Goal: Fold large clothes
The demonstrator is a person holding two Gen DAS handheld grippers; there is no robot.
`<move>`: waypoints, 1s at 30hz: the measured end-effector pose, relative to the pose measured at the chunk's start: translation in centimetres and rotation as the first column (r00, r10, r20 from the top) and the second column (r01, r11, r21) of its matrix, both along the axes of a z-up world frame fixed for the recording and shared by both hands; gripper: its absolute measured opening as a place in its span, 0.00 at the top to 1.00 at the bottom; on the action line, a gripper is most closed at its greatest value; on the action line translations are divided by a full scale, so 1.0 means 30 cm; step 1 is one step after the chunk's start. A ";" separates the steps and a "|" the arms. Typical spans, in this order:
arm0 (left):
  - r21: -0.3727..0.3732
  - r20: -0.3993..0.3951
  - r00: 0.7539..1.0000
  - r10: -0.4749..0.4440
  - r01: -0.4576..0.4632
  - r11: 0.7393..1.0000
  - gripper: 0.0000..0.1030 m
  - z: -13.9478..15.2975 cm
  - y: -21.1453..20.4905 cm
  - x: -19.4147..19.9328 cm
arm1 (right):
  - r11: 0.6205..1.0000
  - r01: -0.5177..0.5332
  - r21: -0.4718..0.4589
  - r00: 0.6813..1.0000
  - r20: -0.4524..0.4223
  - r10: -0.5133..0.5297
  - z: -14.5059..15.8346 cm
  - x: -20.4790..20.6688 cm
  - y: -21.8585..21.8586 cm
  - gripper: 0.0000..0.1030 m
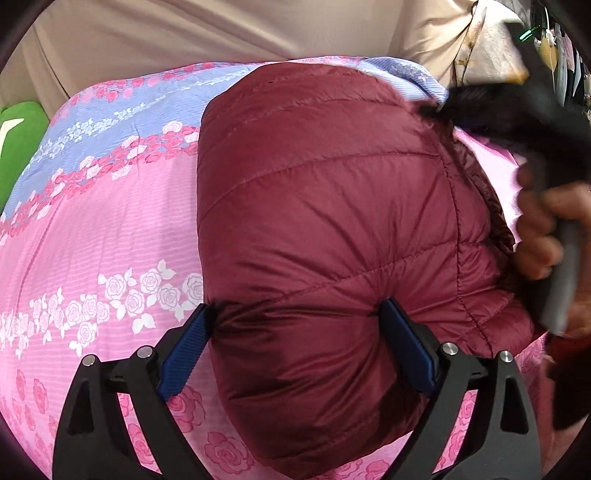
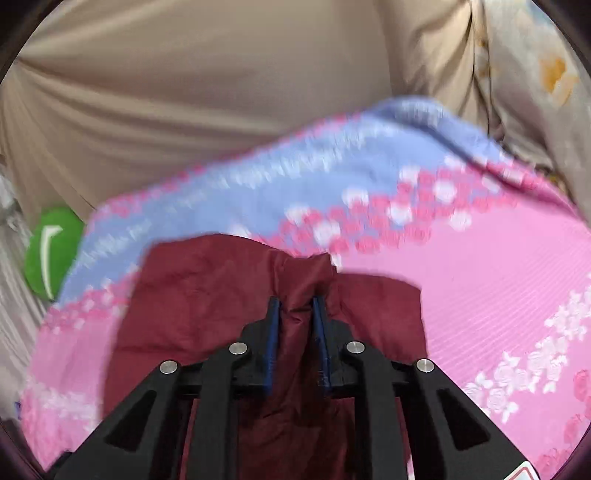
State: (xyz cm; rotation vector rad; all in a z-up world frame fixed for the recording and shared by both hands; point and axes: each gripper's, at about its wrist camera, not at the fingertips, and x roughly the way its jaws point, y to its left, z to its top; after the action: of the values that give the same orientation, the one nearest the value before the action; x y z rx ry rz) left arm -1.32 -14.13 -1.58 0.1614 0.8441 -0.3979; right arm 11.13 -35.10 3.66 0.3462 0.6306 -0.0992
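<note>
- The bed sheet [image 1: 92,229] is the landmark: pink with white and red rose bands and a blue striped band at its far side, soft cotton by the look, lying under everything; beige curtain [image 1: 184,33] hangs beyond it, and a green cushion [image 1: 18,147] sits off its far left corner.
- The jacket [image 1: 325,206] lies on the sheet's middle, bunched into a plump bundle; maroon quilted shell, stitched in slanted channels, glossy and puffy; I judge it light, very soft, springy and slick, so folds will likely puff open unless pressed flat; best taken at a seam or hem edge where the fabric is thin, not across the padded bulk.
- The left gripper [image 1: 297,317] stands wide, blue pads pressed into the near end of the jacket on either side; it straddles the bulk, though whether it truly holds is unclear.
- The right gripper [image 2: 297,306] is narrow, pinching a gathered ridge of the jacket between its pads, the cloth lifted above the sheet; this view is motion-blurred.
- The person's right hand [image 1: 543,229] grips the tool's handle at the jacket's right edge, over the sheet.
</note>
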 end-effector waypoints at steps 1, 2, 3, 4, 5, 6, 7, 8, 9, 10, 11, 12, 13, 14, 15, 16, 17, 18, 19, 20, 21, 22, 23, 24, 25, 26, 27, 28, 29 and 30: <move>-0.010 -0.005 1.000 -0.003 0.002 1.000 0.09 -0.001 0.001 0.003 | 1.000 0.008 0.003 1.000 -0.025 -0.008 -0.040 0.020 -0.011 0.86; -0.021 -0.013 1.000 -0.008 0.008 1.000 0.08 -0.003 0.001 0.006 | 1.000 0.011 0.018 0.998 -0.055 -0.010 -0.092 0.042 -0.025 0.86; -0.031 -0.021 1.000 -0.012 0.012 0.999 0.08 -0.005 0.000 0.011 | 0.999 0.015 0.031 0.998 -0.065 -0.012 -0.114 0.050 -0.032 0.87; -0.034 -0.025 1.000 -0.014 0.013 0.999 0.07 -0.009 -0.001 0.015 | 0.999 0.021 0.046 0.997 -0.070 -0.017 -0.133 0.053 -0.043 0.87; -0.034 -0.028 1.000 -0.014 0.013 0.999 0.07 -0.014 -0.004 0.018 | 0.998 0.021 0.064 0.997 -0.074 -0.016 -0.149 0.057 -0.054 0.87; -0.035 -0.032 0.999 -0.012 0.011 0.999 0.06 -0.021 -0.007 0.023 | 0.997 0.020 0.072 0.997 -0.079 -0.014 -0.157 0.062 -0.056 0.87; -0.039 -0.037 0.999 -0.009 0.007 0.999 0.06 -0.026 -0.008 0.028 | 0.997 0.017 0.080 0.996 -0.085 -0.010 -0.166 0.069 -0.060 0.87; -0.043 -0.043 0.999 -0.006 0.004 0.999 0.05 -0.031 -0.009 0.033 | 0.996 0.015 0.086 0.996 -0.090 -0.007 -0.172 0.074 -0.062 0.87; -0.045 -0.052 0.999 -0.003 0.000 0.999 0.05 -0.035 -0.009 0.040 | 0.995 0.011 0.101 0.995 -0.096 -0.002 -0.174 0.079 -0.070 0.87; -0.045 -0.060 0.998 -0.001 -0.002 0.999 0.05 -0.036 -0.008 0.043 | 0.994 0.015 0.110 0.995 -0.098 -0.004 -0.170 0.075 -0.074 0.87; -0.044 -0.070 0.998 -0.002 -0.001 0.999 0.06 -0.032 -0.004 0.045 | 0.993 0.034 0.113 0.995 -0.098 -0.022 -0.157 0.061 -0.080 0.86; -0.046 -0.075 0.997 -0.003 0.000 0.999 0.06 -0.029 0.000 0.042 | 0.990 0.061 0.124 0.995 -0.083 -0.051 -0.129 0.021 -0.089 0.78; -0.051 -0.077 0.997 -0.005 0.001 0.999 0.07 -0.020 0.010 0.042 | 0.988 0.054 0.142 0.998 -0.053 -0.047 -0.101 -0.023 -0.089 0.74; -0.053 -0.072 0.997 -0.006 0.002 0.999 0.08 -0.010 0.018 0.039 | 0.988 0.023 0.155 1.000 0.000 -0.023 -0.057 -0.097 -0.080 0.75; -0.049 -0.059 0.998 -0.004 0.002 0.999 0.09 0.004 0.026 0.033 | 0.990 0.000 0.143 1.000 0.030 -0.004 -0.028 -0.155 -0.065 0.75; -0.048 -0.044 0.999 -0.001 -0.001 0.999 0.09 0.016 0.030 0.024 | 0.993 -0.015 0.120 0.999 0.047 0.010 -0.006 -0.211 -0.048 0.75; -0.049 -0.028 1.000 -0.001 -0.001 0.999 0.09 0.026 0.033 0.021 | 0.996 -0.032 0.083 0.998 0.052 0.028 0.009 -0.278 -0.019 0.75; -0.044 -0.011 1.000 -0.008 0.008 0.999 0.09 0.038 0.028 0.014 | 0.997 -0.049 0.060 0.998 0.042 0.047 0.009 -0.322 0.005 0.75; -0.038 -0.004 1.000 -0.016 0.016 0.999 0.09 0.043 0.021 0.009 | 0.997 -0.066 0.046 0.998 0.027 0.065 0.000 -0.357 0.027 0.75; -0.034 -0.002 1.000 -0.024 0.024 0.999 0.09 0.047 0.013 0.006 | 0.996 -0.079 0.034 0.997 0.004 0.079 -0.018 -0.388 0.049 0.75; -0.034 -0.002 0.999 -0.033 0.033 0.999 0.09 0.048 0.001 0.006 | 0.996 -0.090 0.024 0.995 -0.028 0.091 -0.050 -0.420 0.074 0.75; -0.031 -0.002 0.999 -0.036 0.036 0.999 0.09 0.047 -0.007 0.008 | 0.995 -0.093 0.021 0.993 -0.064 0.095 -0.085 -0.433 0.089 0.75; -0.017 0.002 0.999 -0.032 0.032 0.999 0.08 0.042 -0.019 0.009 | 0.997 -0.083 0.011 0.991 -0.103 0.083 -0.126 -0.440 0.099 0.75; -0.008 0.007 1.000 -0.029 0.029 1.000 0.08 0.039 -0.026 0.014 | 0.997 -0.076 0.008 0.990 -0.121 0.077 -0.160 -0.441 0.101 0.75; -0.002 0.013 1.000 -0.028 0.028 1.000 0.08 0.036 -0.032 0.014 | 0.997 -0.073 0.016 0.989 -0.128 0.074 -0.189 -0.440 0.099 0.76; 0.002 0.015 0.999 -0.028 0.028 1.000 0.08 0.034 -0.035 0.015 | 0.997 -0.068 0.033 0.989 -0.128 0.072 -0.214 -0.438 0.092 0.78; 0.013 0.022 0.999 -0.026 0.025 1.000 0.08 0.032 -0.040 0.015 | 0.997 -0.066 0.051 0.990 -0.122 0.072 -0.228 -0.437 0.084 0.78; 0.022 0.026 0.999 -0.022 0.022 1.000 0.08 0.029 -0.043 0.013 | 0.996 -0.066 0.066 0.990 -0.119 0.074 -0.234 -0.433 0.078 0.78; 0.030 0.029 0.999 -0.017 0.016 0.999 0.07 0.025 -0.045 0.012 | 0.995 -0.066 0.077 0.990 -0.119 0.075 -0.236 -0.433 0.073 0.78; 0.032 0.029 0.999 -0.014 0.013 0.999 0.07 0.023 -0.039 0.013 | 0.994 -0.063 0.087 0.990 -0.122 0.073 -0.230 -0.435 0.070 0.78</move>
State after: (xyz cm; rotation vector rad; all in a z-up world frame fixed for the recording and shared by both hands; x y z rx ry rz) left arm -0.93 -15.30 -0.88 0.2019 0.8216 -0.3937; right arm -1.94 -32.99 -3.24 0.4008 0.7719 -0.0294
